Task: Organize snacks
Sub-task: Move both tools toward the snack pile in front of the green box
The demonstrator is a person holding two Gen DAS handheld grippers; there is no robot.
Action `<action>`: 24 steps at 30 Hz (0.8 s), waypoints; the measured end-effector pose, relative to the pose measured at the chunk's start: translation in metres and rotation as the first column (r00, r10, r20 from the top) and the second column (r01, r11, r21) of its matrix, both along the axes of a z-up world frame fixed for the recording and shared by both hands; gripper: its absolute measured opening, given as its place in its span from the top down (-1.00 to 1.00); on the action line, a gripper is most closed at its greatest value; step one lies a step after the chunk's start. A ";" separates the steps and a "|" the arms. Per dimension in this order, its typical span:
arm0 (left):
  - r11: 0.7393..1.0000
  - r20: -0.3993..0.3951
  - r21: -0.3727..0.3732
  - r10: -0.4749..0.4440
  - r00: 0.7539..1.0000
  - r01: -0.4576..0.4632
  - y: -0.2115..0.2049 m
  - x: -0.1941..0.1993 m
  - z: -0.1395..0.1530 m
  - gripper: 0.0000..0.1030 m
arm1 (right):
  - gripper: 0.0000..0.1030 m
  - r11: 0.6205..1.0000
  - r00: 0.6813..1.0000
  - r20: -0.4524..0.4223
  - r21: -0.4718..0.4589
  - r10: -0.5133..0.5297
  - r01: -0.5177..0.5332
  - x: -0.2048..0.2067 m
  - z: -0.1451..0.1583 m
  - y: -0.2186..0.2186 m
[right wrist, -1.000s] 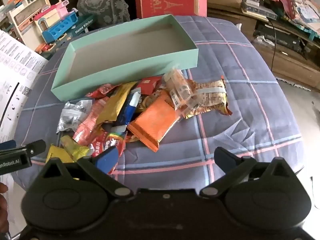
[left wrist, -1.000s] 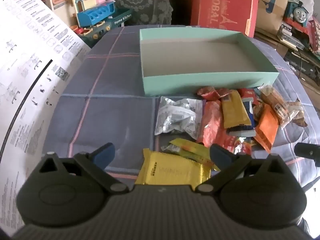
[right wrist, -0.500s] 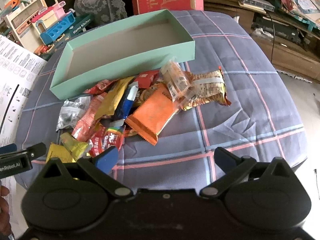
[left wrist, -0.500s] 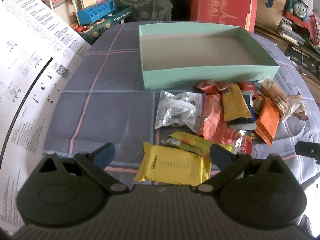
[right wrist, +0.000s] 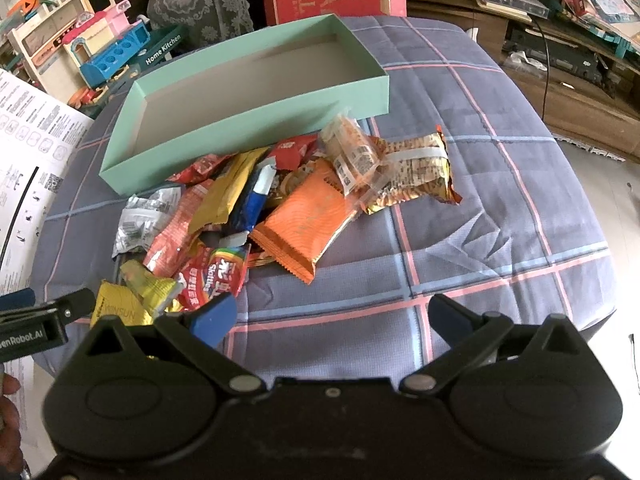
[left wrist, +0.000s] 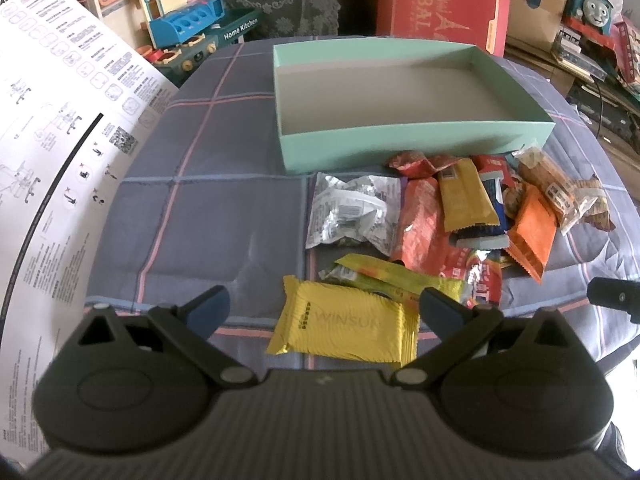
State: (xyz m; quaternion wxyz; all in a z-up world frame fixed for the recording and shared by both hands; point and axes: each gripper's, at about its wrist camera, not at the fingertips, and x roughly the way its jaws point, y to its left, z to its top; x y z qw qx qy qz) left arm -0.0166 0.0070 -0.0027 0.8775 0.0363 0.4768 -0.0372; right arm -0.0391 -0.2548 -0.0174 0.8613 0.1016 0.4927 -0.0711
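A pile of snack packets (left wrist: 460, 216) lies on the plaid cloth in front of an empty mint-green box (left wrist: 400, 148). The box also shows in the right wrist view (right wrist: 248, 128), with the pile (right wrist: 280, 208) before it. My left gripper (left wrist: 322, 306) is open and empty, its jaws on either side of a yellow packet (left wrist: 348, 328) that lies on the cloth. My right gripper (right wrist: 334, 316) is open and empty above bare cloth, to the right of a red Skittles packet (right wrist: 218, 276). An orange packet (right wrist: 304, 224) lies at the pile's near right.
A large printed paper sheet (left wrist: 52, 152) lies along the left of the table. Toys (left wrist: 188, 28), a red carton (left wrist: 440, 0) and cluttered shelves (right wrist: 560, 20) stand behind the table. The cloth-covered table edge (right wrist: 592, 280) drops off at the right.
Both grippers have pulled back and up a little, so more of the yellow packet shows between the left jaws. Both stay open. The snacks have not moved.
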 end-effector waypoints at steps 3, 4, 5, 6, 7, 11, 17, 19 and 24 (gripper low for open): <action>1.000 -0.004 -0.004 -0.001 1.000 0.001 0.000 -0.001 -0.001 -1.00 | -1.00 1.000 1.000 -0.007 0.005 0.002 -0.002 0.000 -0.001 0.001; 1.000 -0.007 -0.005 -0.001 1.000 0.001 0.000 -0.001 -0.001 -1.00 | -1.00 1.000 1.000 -0.008 0.003 0.003 -0.003 -0.001 -0.002 0.001; 1.000 -0.011 -0.006 -0.001 1.000 0.001 0.001 -0.001 -0.002 -1.00 | -1.00 1.000 1.000 -0.009 0.001 0.005 -0.005 -0.001 -0.002 0.002; 1.000 -0.014 -0.007 -0.002 1.000 0.002 0.001 -0.001 -0.002 -1.00 | -1.00 1.000 1.000 -0.010 0.000 0.006 -0.006 -0.001 -0.002 0.002; 1.000 -0.017 -0.008 -0.003 1.000 0.002 0.001 -0.001 -0.003 -1.00 | -1.00 1.000 1.000 -0.010 0.001 0.007 -0.007 -0.001 -0.002 0.003; 1.000 -0.028 -0.012 -0.003 1.000 0.003 0.001 0.000 -0.006 -1.00 | -1.00 1.000 1.000 -0.012 0.004 0.007 -0.007 -0.001 -0.002 0.002; 1.000 -0.050 -0.020 -0.005 0.999 0.004 0.003 0.001 -0.014 -1.00 | -1.00 1.000 1.000 -0.027 0.015 0.004 -0.003 0.000 -0.007 0.002; 1.000 -0.063 -0.024 -0.004 0.998 0.003 0.004 0.003 -0.017 -1.00 | -1.00 1.000 0.999 -0.033 0.023 0.002 -0.002 0.000 -0.009 0.001; 0.999 -0.111 -0.034 -0.008 0.994 0.004 0.007 0.004 -0.030 -1.00 | -1.00 0.999 0.999 -0.042 0.042 0.005 -0.004 0.002 -0.013 0.003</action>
